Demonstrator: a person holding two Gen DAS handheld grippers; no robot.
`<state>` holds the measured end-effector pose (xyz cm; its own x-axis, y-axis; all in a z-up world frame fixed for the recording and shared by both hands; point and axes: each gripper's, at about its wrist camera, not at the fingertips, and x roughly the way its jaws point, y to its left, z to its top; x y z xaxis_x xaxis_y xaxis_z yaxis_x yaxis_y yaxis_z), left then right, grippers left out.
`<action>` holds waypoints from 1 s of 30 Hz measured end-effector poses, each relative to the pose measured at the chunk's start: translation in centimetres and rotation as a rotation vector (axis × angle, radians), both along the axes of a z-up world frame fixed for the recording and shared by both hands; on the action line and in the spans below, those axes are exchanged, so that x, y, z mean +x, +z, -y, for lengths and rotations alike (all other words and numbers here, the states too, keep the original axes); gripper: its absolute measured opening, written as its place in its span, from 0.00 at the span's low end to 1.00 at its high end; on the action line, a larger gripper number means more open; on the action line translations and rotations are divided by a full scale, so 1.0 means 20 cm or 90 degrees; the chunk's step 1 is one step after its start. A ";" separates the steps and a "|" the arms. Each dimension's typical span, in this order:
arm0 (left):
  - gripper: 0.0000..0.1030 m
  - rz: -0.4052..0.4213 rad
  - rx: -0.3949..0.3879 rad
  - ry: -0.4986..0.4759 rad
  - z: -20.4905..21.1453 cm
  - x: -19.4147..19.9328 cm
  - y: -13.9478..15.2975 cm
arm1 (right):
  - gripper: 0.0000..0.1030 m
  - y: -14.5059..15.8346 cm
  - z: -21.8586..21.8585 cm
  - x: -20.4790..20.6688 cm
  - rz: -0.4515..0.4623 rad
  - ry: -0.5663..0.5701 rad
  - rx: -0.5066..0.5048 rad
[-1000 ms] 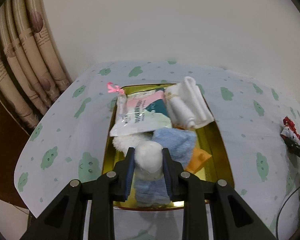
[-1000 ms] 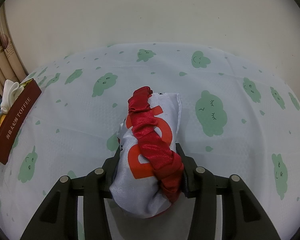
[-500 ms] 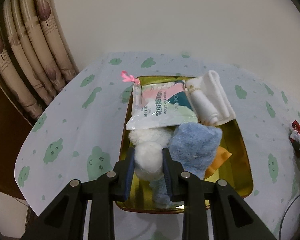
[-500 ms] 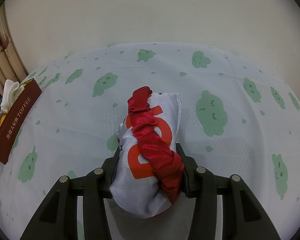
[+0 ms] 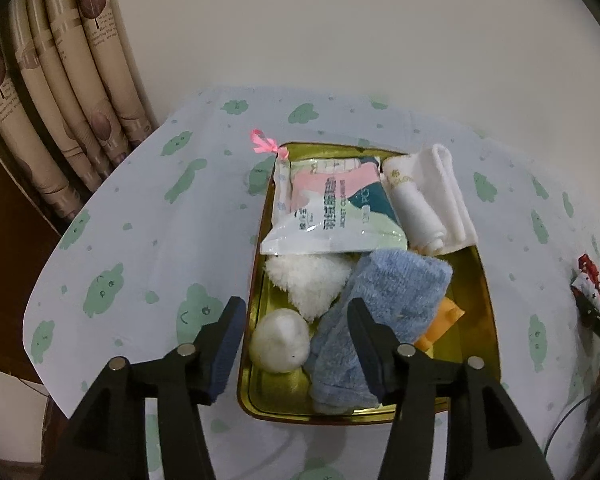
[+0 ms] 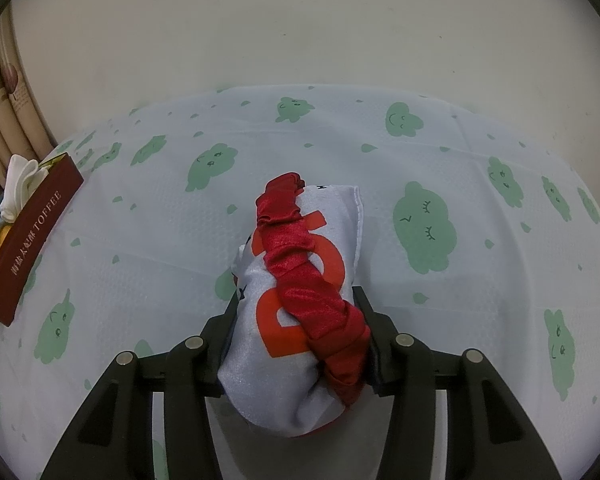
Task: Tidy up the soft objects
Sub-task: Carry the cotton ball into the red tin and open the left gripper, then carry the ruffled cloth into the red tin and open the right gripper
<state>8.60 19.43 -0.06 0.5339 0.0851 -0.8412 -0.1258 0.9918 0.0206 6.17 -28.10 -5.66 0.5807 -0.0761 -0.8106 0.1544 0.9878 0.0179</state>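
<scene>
A gold tin (image 5: pixel 487 292) on the table holds a white fluffy ball (image 5: pixel 281 340), a blue towel (image 5: pixel 392 288), a white fuzzy cloth (image 5: pixel 308 280), a printed plastic packet (image 5: pixel 332 216), a rolled white cloth (image 5: pixel 432 200) and an orange piece (image 5: pixel 440 322). My left gripper (image 5: pixel 295 306) hovers over the tin's near end with its jaws opening. The ball lies loose below them, touching neither pad. My right gripper (image 6: pixel 296 300) holds a white pouch (image 6: pixel 284 364) with orange print and a red ruffled band (image 6: pixel 312 280). Its jaws are easing open, the pads still against the pouch.
The table wears a pale cloth with green cloud faces (image 6: pixel 424 228). In the right wrist view the tin's dark red side (image 6: pixel 28 236) stands at the far left. Patterned curtains (image 5: pixel 60 80) hang left of the table, a plain wall behind. A pink ribbon (image 5: pixel 264 145) sticks out at the tin's far corner.
My left gripper has opened and dropped the white ball into the tin's near left corner, after shifting left over the tin. The right gripper and pouch have stayed still.
</scene>
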 end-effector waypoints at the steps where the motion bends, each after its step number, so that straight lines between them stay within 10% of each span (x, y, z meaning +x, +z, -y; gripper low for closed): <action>1: 0.52 0.005 0.001 0.001 0.00 0.00 0.01 | 0.46 0.00 0.00 0.00 0.000 0.000 -0.001; 30: 0.53 0.080 0.098 0.046 -0.11 -0.12 0.00 | 0.32 0.01 -0.09 0.02 -0.017 -0.007 -0.065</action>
